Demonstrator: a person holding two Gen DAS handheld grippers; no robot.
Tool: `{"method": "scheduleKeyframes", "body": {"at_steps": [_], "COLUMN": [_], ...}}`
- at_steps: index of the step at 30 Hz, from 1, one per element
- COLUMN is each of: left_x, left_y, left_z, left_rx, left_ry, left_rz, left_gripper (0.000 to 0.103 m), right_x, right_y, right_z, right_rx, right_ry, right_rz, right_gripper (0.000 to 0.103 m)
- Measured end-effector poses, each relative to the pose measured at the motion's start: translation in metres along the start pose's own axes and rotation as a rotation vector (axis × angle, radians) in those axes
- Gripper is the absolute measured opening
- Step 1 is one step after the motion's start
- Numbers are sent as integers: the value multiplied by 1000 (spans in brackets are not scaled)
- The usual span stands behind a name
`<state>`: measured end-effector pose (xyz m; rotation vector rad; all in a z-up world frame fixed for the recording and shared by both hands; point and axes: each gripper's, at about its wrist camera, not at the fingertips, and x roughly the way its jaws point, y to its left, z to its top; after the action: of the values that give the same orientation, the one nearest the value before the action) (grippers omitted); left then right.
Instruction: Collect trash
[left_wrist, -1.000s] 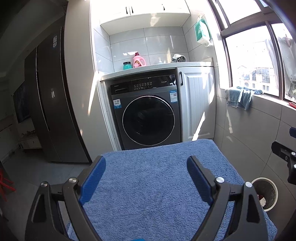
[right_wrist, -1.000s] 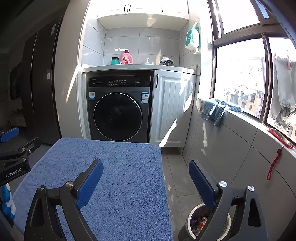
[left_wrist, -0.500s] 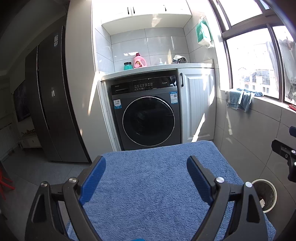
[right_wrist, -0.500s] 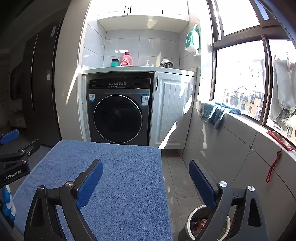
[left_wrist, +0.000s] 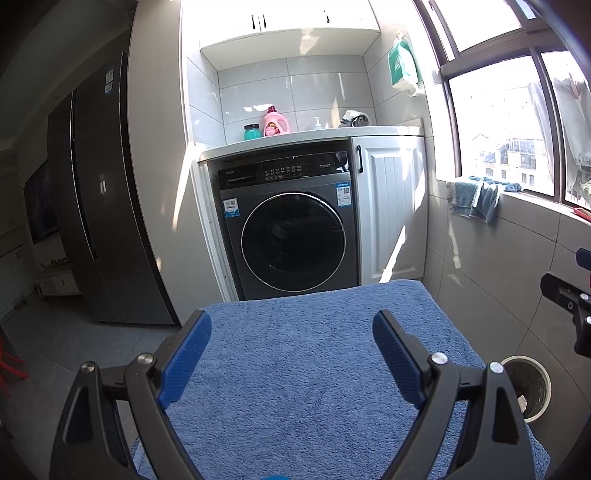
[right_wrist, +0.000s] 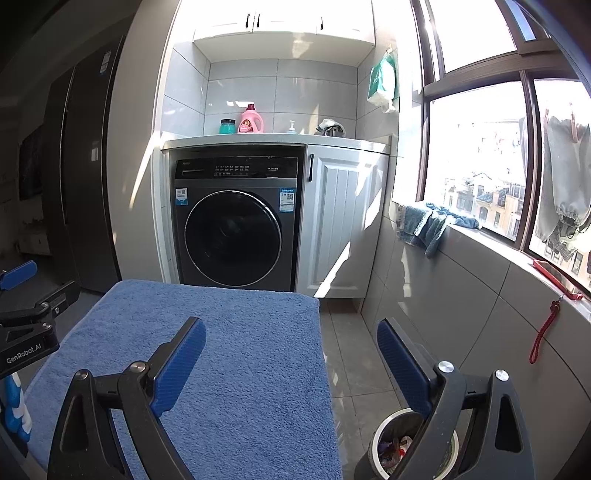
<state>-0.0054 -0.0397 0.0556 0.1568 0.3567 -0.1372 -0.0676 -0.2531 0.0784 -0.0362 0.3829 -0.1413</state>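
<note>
Both my grippers hover over the table with the fuzzy blue towel cover (left_wrist: 295, 369), jaws wide open, nothing between them: left gripper (left_wrist: 291, 354), right gripper (right_wrist: 291, 360). The round dark trash bin with trash inside (right_wrist: 395, 443) sits on the floor, just right of the table, below the right gripper's right finger.

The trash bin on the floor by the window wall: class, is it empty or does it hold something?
It holds something. In the right wrist view the trash bin stands upright with no lid, and mixed scraps show inside its white rim. How full it is cannot be told.
</note>
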Motion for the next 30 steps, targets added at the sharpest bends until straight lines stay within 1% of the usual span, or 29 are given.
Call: {"method": "scheduleKeyframes", "body": {"at_steps": [10, 30], "left_x": [-3, -5], "left_y": [-4, -6], "left_z": [3, 2], "left_rx": [3, 4], "left_ry": [-12, -7], "left_rz": [-14, -24], "left_gripper": [89, 89], "right_x": [-2, -1], "right_y": [-2, -11], "right_z": [0, -2], "right_rx": [2, 18], "right_ry": [-3, -9], "right_rz": [0, -9], "right_gripper": [94, 95]}}
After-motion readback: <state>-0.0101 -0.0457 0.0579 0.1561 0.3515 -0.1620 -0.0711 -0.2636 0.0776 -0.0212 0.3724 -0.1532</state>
